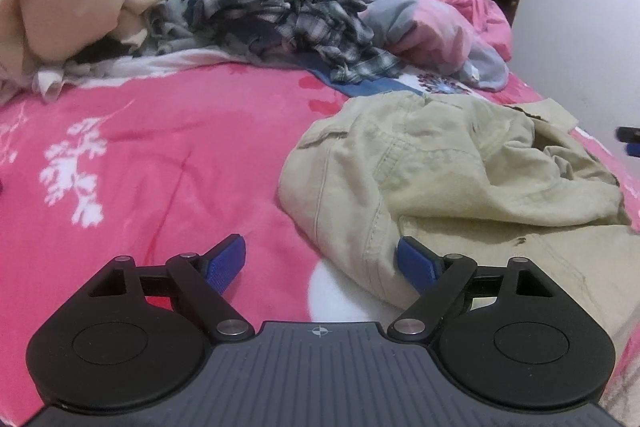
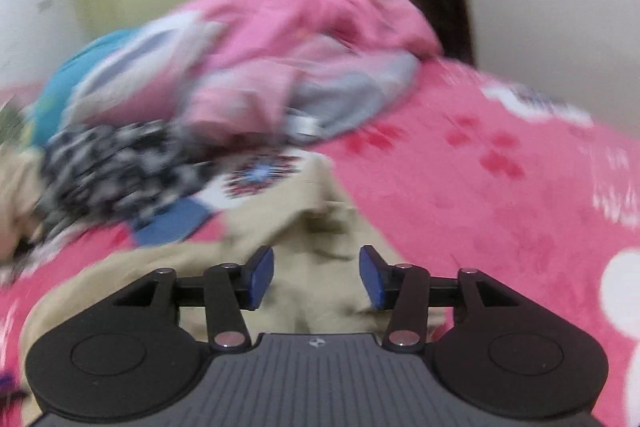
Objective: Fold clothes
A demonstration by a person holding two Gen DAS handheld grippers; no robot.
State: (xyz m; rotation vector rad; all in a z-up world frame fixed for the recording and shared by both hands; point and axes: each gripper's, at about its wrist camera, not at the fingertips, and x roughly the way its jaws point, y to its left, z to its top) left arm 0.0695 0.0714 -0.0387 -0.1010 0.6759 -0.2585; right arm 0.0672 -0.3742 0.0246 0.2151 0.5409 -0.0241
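Khaki trousers rumpled on pink bedspread, left gripper jaws wide at trousers' edge, right gripper jaws apart above trousers, gripping nothing

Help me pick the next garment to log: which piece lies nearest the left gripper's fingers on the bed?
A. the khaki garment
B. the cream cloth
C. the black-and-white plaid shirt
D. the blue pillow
A: the khaki garment lies crumpled right at the left gripper, while the plaid shirt sits farther back in the pile.

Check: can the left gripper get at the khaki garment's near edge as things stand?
Probably yes. The left gripper has its jaws wide open, the khaki garment edge already lies by the right-hand jaw, and nothing lies over it.
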